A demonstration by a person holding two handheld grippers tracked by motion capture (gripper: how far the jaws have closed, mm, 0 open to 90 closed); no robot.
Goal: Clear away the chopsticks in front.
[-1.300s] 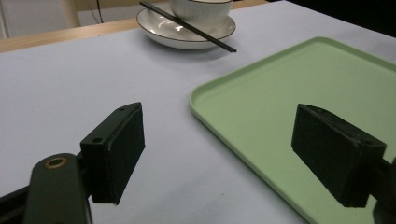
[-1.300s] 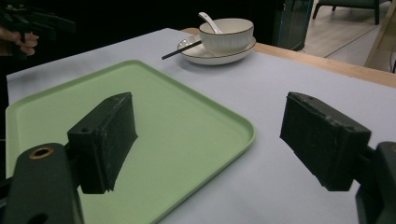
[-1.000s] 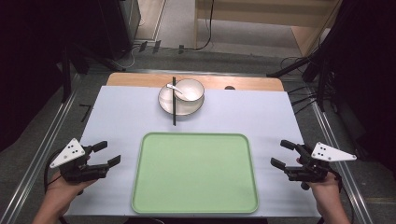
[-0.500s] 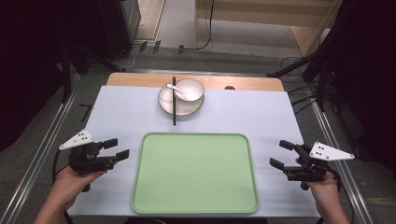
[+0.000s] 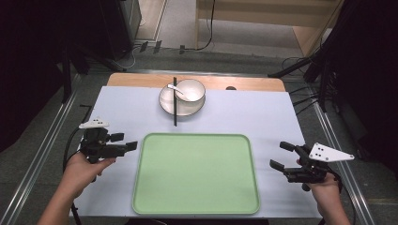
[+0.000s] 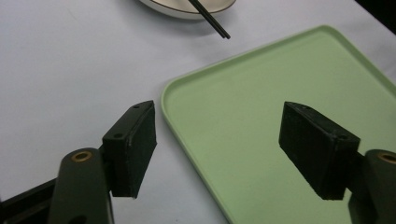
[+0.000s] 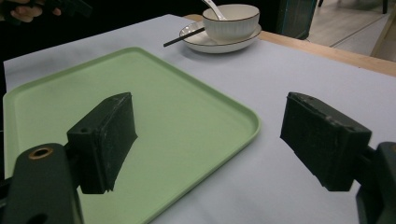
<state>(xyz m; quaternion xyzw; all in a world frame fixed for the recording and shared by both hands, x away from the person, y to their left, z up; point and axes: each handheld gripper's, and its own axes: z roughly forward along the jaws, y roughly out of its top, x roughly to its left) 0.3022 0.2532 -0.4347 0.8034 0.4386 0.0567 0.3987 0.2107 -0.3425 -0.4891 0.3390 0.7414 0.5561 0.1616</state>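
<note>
The left gripper hovered with jaws spread at the near-left corner of an empty green tray on the tabletop. Beyond the tray, chopsticks lay across a plate holding a bowl with a spoon. The right gripper, jaws also spread and empty, waited just beside the tray's right edge.

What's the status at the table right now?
Left gripper and right gripper open, holding nothing. Green tray bare between them. Bowl, plate, chopsticks beyond.
</note>
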